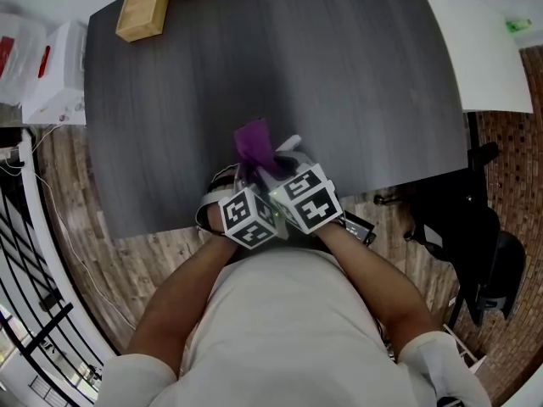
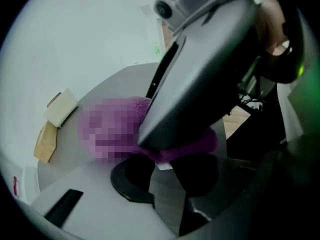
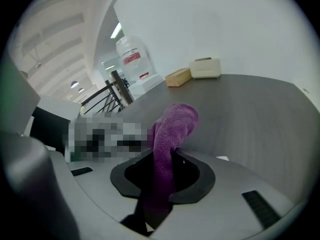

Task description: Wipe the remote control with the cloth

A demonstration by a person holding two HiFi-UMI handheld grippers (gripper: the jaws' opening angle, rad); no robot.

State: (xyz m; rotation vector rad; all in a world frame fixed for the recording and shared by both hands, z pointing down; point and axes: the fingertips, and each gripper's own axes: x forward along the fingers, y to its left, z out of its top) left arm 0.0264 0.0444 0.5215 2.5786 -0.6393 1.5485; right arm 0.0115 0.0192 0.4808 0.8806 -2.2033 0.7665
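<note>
Dark grey table [image 1: 254,75] is standing on a wood floor [image 1: 76,253], with a wooden block [image 1: 142,7] sitting at 11 o'clock. Right gripper [image 3: 157,181] is pinching the purple cloth [image 1: 253,142] over the table's 6 o'clock edge. Left gripper [image 2: 167,179] is showing tongs partly apart, grip unclear.

Cloth [image 3: 172,129] end hidden between jaws

wooden block [image 1: 142,7] on dark table [image 1: 339,75]
</note>
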